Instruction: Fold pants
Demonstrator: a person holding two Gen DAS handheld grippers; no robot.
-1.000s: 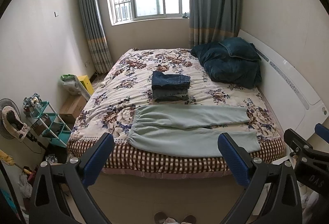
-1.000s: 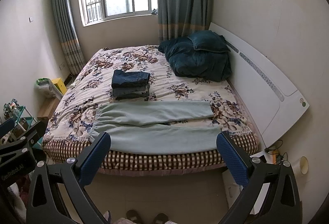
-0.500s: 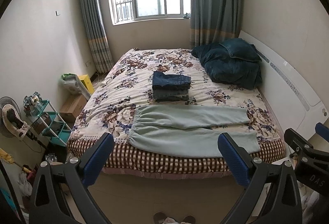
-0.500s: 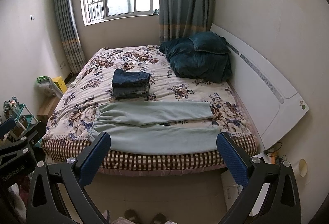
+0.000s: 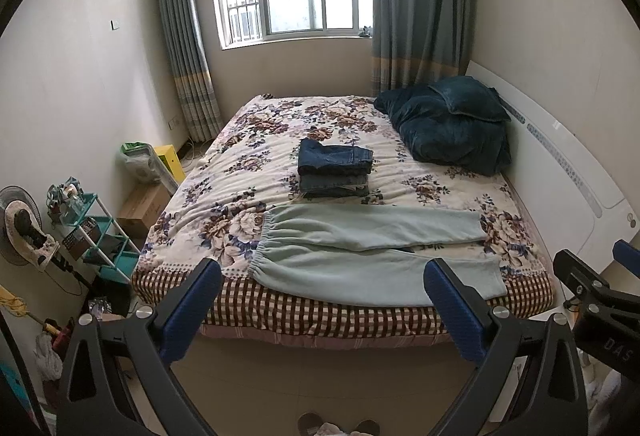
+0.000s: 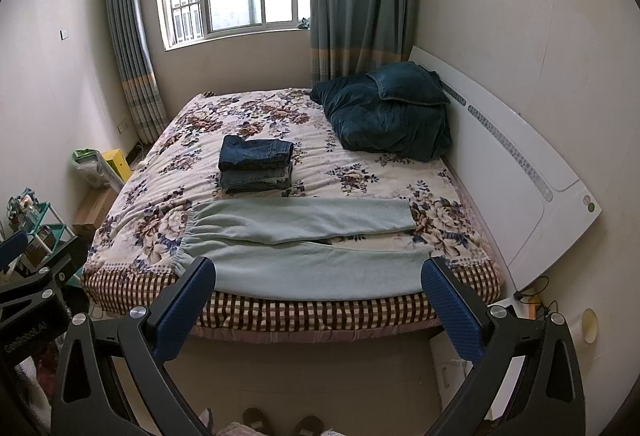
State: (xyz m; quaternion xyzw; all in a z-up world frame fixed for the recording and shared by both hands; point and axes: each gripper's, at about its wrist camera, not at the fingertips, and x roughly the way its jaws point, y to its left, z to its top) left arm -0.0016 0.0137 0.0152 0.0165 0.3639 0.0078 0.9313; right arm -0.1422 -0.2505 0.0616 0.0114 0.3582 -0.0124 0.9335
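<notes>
Pale green pants [image 5: 372,248] lie flat across the near edge of the floral bed [image 5: 224,188], waistband left, legs pointing right; they also show in the right wrist view [image 6: 308,240]. My left gripper [image 5: 322,306] is open and empty, held off the bed in front of the pants. My right gripper [image 6: 318,302] is open and empty, likewise short of the bed's near edge. The right gripper's body shows at the right edge of the left view [image 5: 596,300].
A stack of folded jeans [image 5: 334,168] sits mid-bed behind the pants. A dark teal duvet and pillow [image 5: 448,128] lie by the white headboard [image 5: 568,164]. A teal shelf rack [image 5: 96,236], boxes and a fan stand left of the bed. Slippers [image 6: 280,420] are on the floor.
Both views have tilted slightly, so the bed sits a little lower in frame. The pants and jeans have not moved. Both grippers stay open.
</notes>
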